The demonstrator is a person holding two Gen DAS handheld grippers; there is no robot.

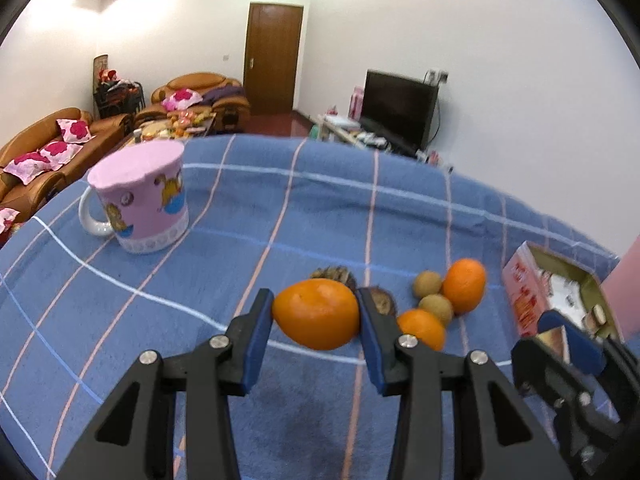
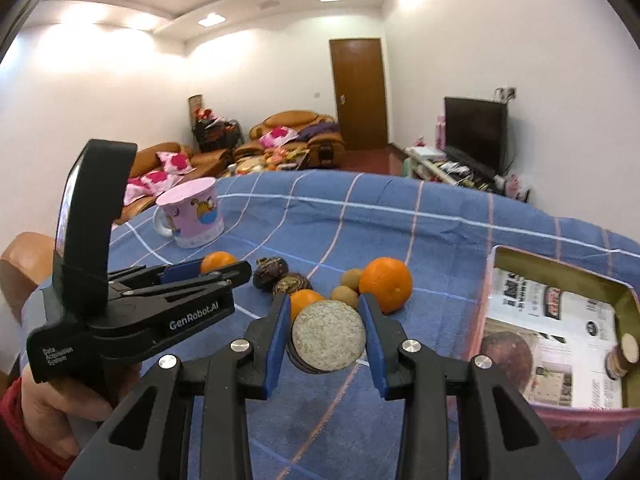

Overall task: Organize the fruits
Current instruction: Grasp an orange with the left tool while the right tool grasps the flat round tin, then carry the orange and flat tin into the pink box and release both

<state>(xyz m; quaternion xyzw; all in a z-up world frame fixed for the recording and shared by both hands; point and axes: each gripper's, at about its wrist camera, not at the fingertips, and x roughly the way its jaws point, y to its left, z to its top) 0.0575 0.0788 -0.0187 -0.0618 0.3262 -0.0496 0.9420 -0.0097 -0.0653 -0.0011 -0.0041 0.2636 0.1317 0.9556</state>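
Blue-padded fingers of the left gripper (image 1: 317, 316) clamp an orange (image 1: 318, 313) at its two ends, the fruit's long axis running crosswise from pad to pad and lifted clear of the blue checked cloth (image 1: 280, 208). Just past it on the cloth lie two dark, ridged fruits (image 1: 338, 274), two small tan round fruits (image 1: 428, 283), a second orange (image 1: 424, 327) and a third orange (image 1: 465, 285), all bunched close together. The right gripper (image 2: 327, 334) grips a cut brown fruit half (image 2: 329, 336) by its sides, the pale flat face turned back toward the camera (its rounded shell side points away). At right sits an open pink box (image 2: 560, 414) lined with printed paper, holding a brown round fruit (image 2: 507, 360) and another cut piece (image 2: 622, 354). A pink cartoon mug (image 1: 140, 204) stands upright well to the left.
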